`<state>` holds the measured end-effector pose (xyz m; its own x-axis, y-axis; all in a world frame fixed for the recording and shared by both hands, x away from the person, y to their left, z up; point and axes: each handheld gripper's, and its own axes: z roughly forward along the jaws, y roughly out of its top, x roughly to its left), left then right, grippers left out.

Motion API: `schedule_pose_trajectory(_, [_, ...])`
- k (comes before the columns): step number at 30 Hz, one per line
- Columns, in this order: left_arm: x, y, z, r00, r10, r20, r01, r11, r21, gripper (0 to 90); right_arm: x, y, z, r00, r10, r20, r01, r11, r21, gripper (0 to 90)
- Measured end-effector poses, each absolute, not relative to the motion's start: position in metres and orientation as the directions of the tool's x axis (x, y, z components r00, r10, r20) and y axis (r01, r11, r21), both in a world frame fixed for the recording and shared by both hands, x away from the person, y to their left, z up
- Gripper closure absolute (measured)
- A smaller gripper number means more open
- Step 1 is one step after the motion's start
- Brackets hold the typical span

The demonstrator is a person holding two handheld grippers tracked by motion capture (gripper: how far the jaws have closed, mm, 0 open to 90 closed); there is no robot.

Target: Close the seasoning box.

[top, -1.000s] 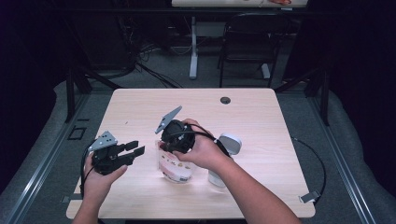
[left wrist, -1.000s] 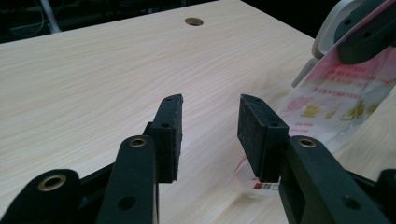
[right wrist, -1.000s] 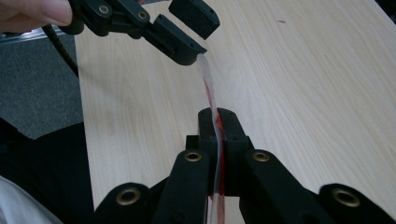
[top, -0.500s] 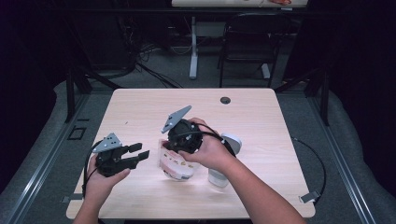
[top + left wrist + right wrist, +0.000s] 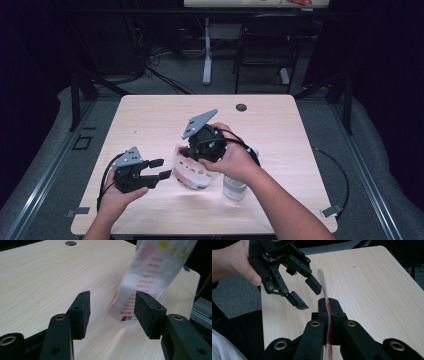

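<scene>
Inspection of the table [image 5: 150, 120] finds a printed plastic pouch [image 5: 192, 172] held up off the wood near the front centre. We see the right gripper [image 5: 328, 308] closed tight on the top edge of that pouch, the thin film pinched flat between its jaws, while the body of the pouch hangs below it. We note the left gripper [image 5: 155, 169] just beside the pouch on its left, with its jaws standing wide apart and nothing between them. In the left gripper view the pouch [image 5: 147, 277] hangs slightly ahead of the pads and towards the right-hand one, apart from both. A small clear jar [image 5: 234, 187] stands on the table close under the right forearm; we cannot tell what it contains.

We judge the work to be in its early part. Done: the pouch is lifted and secured by one gripper. Left: the second grasp on the pouch is not yet made, and whatever follows it, whether opening the pouch or emptying it, has not begun. The pouch appears sealed as far as we can see.
</scene>
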<state>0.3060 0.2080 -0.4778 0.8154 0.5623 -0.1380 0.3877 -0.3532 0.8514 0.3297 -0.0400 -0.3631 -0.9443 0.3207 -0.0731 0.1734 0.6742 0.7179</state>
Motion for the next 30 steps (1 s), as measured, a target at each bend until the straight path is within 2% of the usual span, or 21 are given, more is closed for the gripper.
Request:
schedule_pose_trajectory(10, [0.307, 0.201, -0.481, 0.844, 0.511, -0.162, 0.373, -0.344, 0.862, 43.6, 0.326, -0.046, -0.358, -0.952, 0.299, -0.073, 0.154, 0.668, 0.728, 90.0])
schedule_pose_trajectory(17, [0.307, 0.197, -0.483, 0.861, 0.488, -0.145, 0.355, -0.372, 0.857, 43.5, 0.324, -0.05, -0.356, -0.96, 0.272, -0.071, 0.135, 0.668, 0.732, 90.0])
schedule_pose_trajectory(30, [0.309, 0.182, -0.488, 0.916, 0.371, -0.155, 0.318, -0.43, 0.845, 43.1, 0.325, -0.057, -0.353, -0.979, 0.194, -0.059, 0.088, 0.668, 0.739, 90.0])
